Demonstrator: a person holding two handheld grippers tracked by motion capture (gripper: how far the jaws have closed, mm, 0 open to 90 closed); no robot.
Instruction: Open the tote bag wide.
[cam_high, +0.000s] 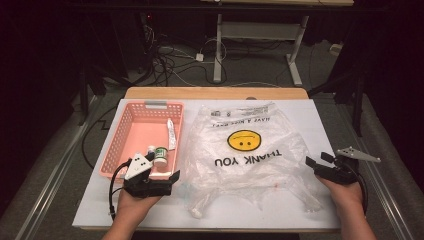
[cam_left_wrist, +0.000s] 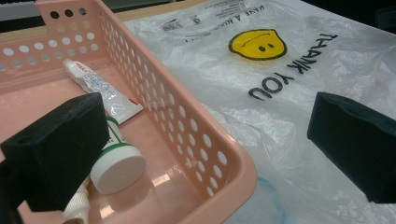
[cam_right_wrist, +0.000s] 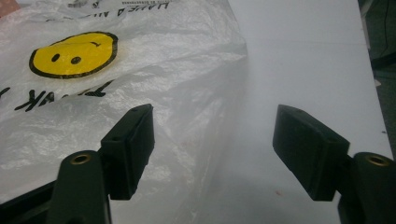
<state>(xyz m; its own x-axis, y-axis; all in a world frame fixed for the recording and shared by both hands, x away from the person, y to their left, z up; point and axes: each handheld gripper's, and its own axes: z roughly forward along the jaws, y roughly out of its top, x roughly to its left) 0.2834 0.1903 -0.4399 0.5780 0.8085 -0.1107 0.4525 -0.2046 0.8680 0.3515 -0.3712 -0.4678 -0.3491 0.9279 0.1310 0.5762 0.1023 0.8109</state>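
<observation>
High view: above the near table (cam_high: 310, 112) edge, facing forward and down. Left gripper view: low, close, over basket (cam_left_wrist: 224, 154) corner. Right gripper view: low, close. All share the plastic bag (cam_high: 245, 150).

On the clear plastic bag (cam_high: 247, 150), "THANK YOU" is printed in black capitals just beside a yellow smiley face (cam_high: 243, 140), and "HAVE A NICE DAY" is printed in smaller letters on the far side of that face. Small print on the tube (cam_left_wrist: 100, 91) in the pink basket (cam_left_wrist: 205, 144) cannot be read.
</observation>
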